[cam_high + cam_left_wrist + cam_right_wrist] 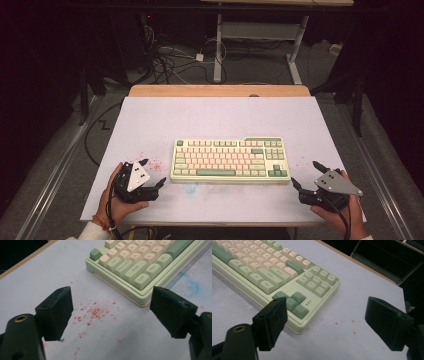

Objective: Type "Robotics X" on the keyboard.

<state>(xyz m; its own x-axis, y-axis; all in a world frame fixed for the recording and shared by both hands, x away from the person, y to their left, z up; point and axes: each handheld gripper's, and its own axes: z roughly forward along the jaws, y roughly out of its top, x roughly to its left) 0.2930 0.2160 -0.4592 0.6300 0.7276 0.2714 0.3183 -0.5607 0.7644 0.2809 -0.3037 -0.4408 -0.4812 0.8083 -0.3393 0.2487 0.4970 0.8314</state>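
Note:
A pale green keyboard [230, 160] with cream and green keys lies in the middle of the white table [165, 120]. My left gripper [154, 172] sits just off its left end, jaws wide open with nothing between them. In the left gripper view the keyboard's near left corner [140, 275] lies ahead of the open left gripper [112, 312]. My right gripper [306, 174] rests off the keyboard's right end, also open and empty. Ahead of the open right gripper [327, 322] in the right gripper view is the keyboard's arrow-key corner [294, 302].
Red specks [92, 312] dot the table by the left gripper, and a faint blue smear [190, 285] lies in front of the keyboard. A wooden strip [220, 90] edges the table's far side. Beyond it stand desk legs [218, 45] and loose cables [170, 65] on the floor.

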